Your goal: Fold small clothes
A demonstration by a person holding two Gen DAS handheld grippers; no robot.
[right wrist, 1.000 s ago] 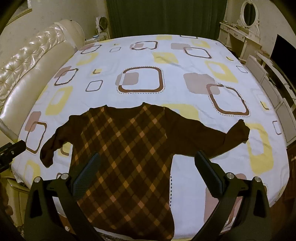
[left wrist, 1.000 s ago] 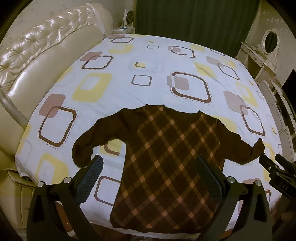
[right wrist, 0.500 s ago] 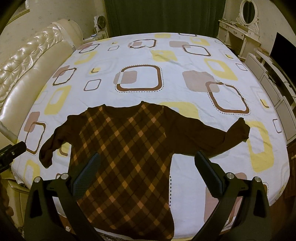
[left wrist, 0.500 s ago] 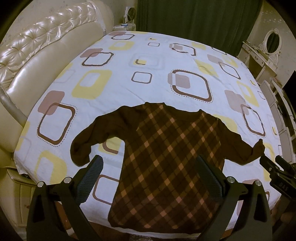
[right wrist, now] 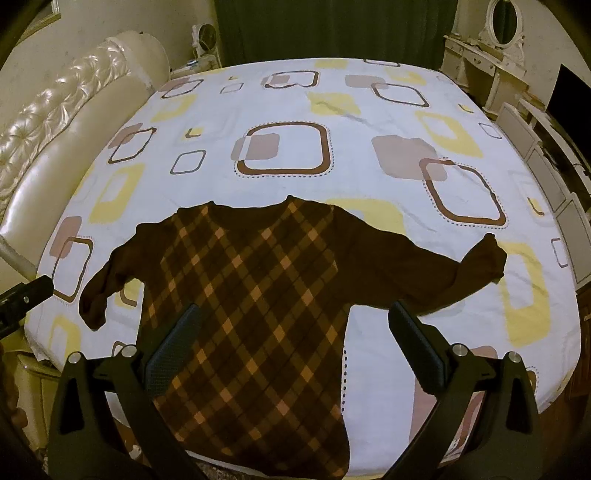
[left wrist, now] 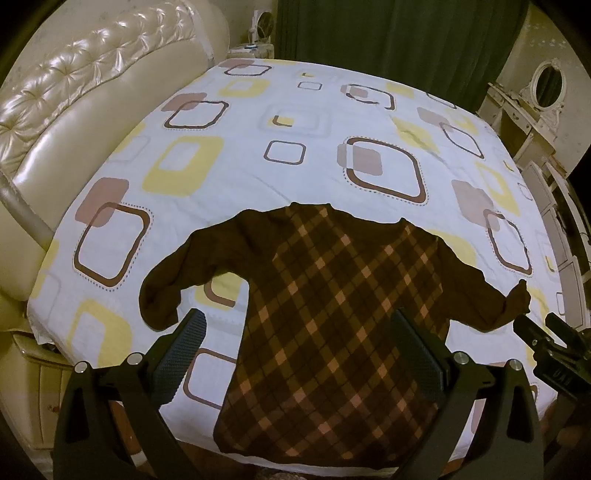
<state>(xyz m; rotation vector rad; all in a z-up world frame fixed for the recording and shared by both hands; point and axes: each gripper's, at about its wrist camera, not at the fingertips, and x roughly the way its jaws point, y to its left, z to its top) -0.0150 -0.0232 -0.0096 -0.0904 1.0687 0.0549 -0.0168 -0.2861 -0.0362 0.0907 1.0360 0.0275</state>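
Observation:
A small brown sweater with an orange diamond plaid front (left wrist: 332, 314) lies flat on the bed, collar away from me, hem at the near edge. It also shows in the right wrist view (right wrist: 251, 295). Its left sleeve (left wrist: 166, 291) bends down; its right sleeve (right wrist: 443, 269) stretches out to the right. My left gripper (left wrist: 295, 332) is open and empty, above the sweater's lower left part. My right gripper (right wrist: 291, 325) is open and empty, above the lower right part. The right gripper also shows at the right edge of the left wrist view (left wrist: 550, 350).
The bed sheet (left wrist: 236, 177) is white with yellow, pink and brown squares. A cream tufted headboard (left wrist: 81, 96) runs along the left. A dark green curtain (left wrist: 388, 40) hangs behind. A white dresser with an oval mirror (right wrist: 498, 33) stands at the right.
Both grippers have pulled back and risen a little, so the sweater sits slightly farther away in both views. The sweater has not moved.

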